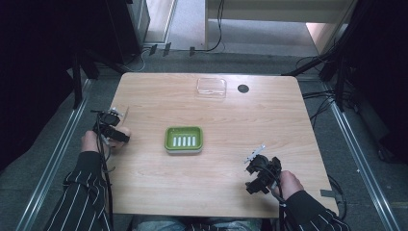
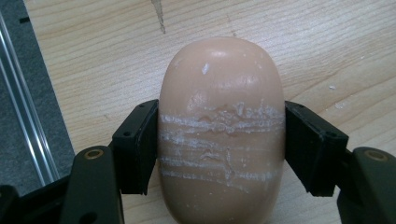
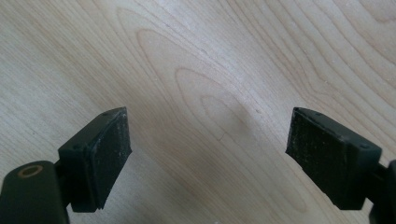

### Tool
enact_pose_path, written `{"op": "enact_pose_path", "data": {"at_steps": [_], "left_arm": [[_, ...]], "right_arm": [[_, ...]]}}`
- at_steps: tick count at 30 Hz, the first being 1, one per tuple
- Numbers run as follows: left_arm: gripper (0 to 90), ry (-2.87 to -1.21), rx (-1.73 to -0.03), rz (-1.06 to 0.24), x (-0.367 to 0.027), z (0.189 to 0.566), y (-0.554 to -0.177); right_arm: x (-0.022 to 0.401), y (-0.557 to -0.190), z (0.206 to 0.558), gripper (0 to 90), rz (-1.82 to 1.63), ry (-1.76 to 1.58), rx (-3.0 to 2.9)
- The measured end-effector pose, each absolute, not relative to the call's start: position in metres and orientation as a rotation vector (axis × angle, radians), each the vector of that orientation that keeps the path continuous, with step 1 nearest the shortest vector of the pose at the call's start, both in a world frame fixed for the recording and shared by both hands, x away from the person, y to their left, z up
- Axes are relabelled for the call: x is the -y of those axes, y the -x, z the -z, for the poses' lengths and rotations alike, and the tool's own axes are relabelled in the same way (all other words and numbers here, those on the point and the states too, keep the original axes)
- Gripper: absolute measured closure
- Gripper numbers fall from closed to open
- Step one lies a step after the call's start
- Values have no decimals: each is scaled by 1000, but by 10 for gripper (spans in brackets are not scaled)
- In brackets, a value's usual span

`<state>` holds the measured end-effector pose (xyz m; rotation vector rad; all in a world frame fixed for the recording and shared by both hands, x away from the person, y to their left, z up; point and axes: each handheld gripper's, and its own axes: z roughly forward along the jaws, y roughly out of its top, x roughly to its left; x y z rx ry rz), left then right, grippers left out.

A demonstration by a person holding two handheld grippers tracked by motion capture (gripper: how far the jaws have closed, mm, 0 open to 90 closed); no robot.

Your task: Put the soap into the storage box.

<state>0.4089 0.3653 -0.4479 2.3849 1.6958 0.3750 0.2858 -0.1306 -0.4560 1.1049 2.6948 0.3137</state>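
Observation:
A peach-coloured oval soap bar [image 2: 222, 130] with white scrape lines sits between the two black jaws of my left gripper [image 2: 222, 149], which is shut on its sides. From above, that left gripper [image 1: 117, 126] is at the table's left edge, with the soap [image 1: 124, 131] just peeking out. A green soap dish [image 1: 184, 139] with white ribs lies in the middle of the table, to the right of the soap. My right gripper [image 3: 208, 154] is open over bare wood; from above, the right gripper [image 1: 254, 166] is at the front right.
A clear plastic lid or box [image 1: 211, 87] lies at the far edge of the wooden table [image 1: 269, 125], beside a dark round hole [image 1: 243, 88]. Cables and metal floor rails [image 1: 353, 144] run around the table. Striped sleeves enter from the bottom.

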Motion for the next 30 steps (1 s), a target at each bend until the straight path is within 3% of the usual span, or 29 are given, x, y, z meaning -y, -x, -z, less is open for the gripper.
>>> {"op": "enact_pose_path", "data": {"at_steps": [30], "left_arm": [[335, -2395, -1584, -420, -355, 425, -399]], "right_arm": [[130, -285, 455, 143, -304, -1107, -2696]]}}
